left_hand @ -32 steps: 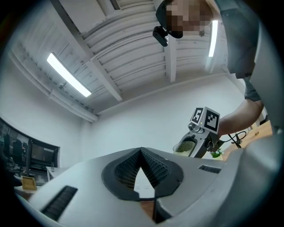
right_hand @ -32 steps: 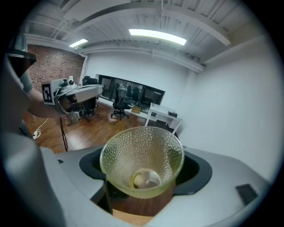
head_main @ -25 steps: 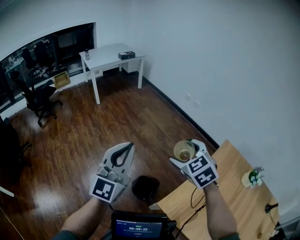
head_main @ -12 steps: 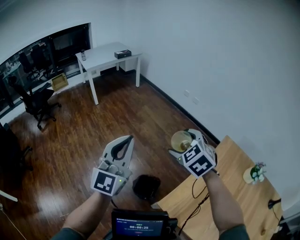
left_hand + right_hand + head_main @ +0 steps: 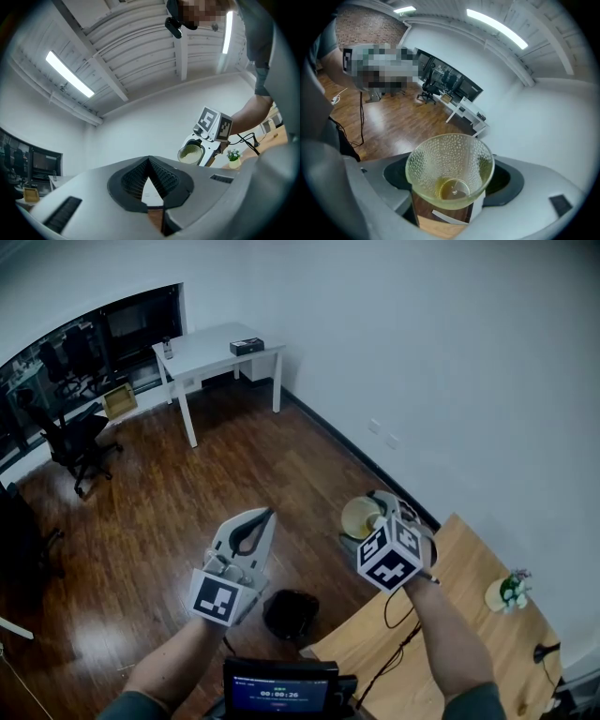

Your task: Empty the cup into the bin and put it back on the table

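My right gripper (image 5: 370, 512) is shut on a yellowish, dimpled see-through cup (image 5: 361, 517), held in the air over the wood floor just past the corner of the wooden table (image 5: 469, 643). In the right gripper view the cup (image 5: 450, 171) sits between the jaws of that gripper (image 5: 452, 180), mouth toward the camera, with nothing loose showing inside. A black bin (image 5: 291, 613) stands on the floor below, between my hands. My left gripper (image 5: 265, 515) is shut and empty, left of the cup; in its own view this left gripper (image 5: 149, 160) points up, with the cup (image 5: 191, 153) to its right.
A small potted plant (image 5: 506, 592) and a black cable (image 5: 398, 620) lie on the wooden table. A white desk (image 5: 211, 351) and an office chair (image 5: 75, 442) stand far back. A screen device (image 5: 281, 695) sits near my body. The white wall runs along the right.
My right gripper has rolled with the cup and drifted a little up and right. My left gripper has shifted slightly right. Both stay shut as before.
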